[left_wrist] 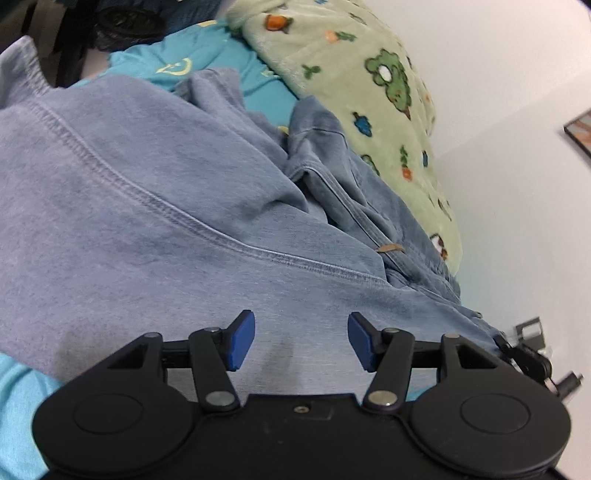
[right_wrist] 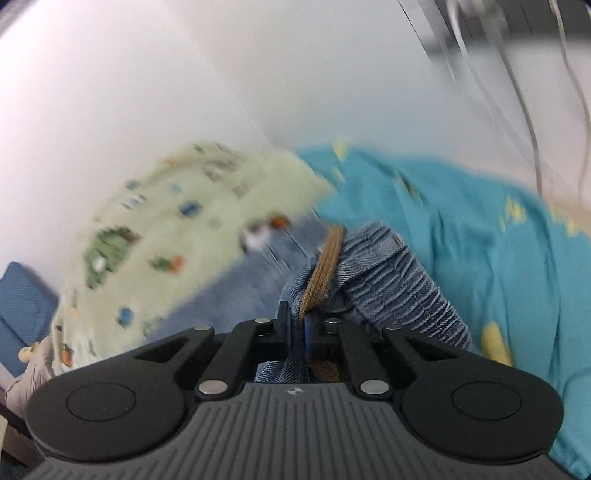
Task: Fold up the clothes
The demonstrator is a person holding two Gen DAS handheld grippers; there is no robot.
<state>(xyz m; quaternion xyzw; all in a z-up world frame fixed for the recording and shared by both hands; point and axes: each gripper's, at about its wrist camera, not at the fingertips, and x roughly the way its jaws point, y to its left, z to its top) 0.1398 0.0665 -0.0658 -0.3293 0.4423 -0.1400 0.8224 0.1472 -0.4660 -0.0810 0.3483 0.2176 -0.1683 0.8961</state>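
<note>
Faded blue denim pants [left_wrist: 155, 206] lie spread over a teal bedsheet [left_wrist: 207, 51], filling most of the left wrist view. My left gripper [left_wrist: 301, 341] is open, its blue pads just above the denim with nothing between them. In the right wrist view my right gripper [right_wrist: 297, 326] is shut on the pants' gathered elastic waistband [right_wrist: 391, 280], next to a tan drawstring [right_wrist: 325, 269]. The waistband is lifted off the teal sheet [right_wrist: 498, 266]. That view is motion-blurred.
A pale green fleece blanket with frog and carrot prints [left_wrist: 373, 77] [right_wrist: 155, 236] lies bunched along the white wall [left_wrist: 498, 74] beside the pants. Dark objects [left_wrist: 110, 26] sit at the far end of the bed. A blue item [right_wrist: 22, 306] shows at lower left.
</note>
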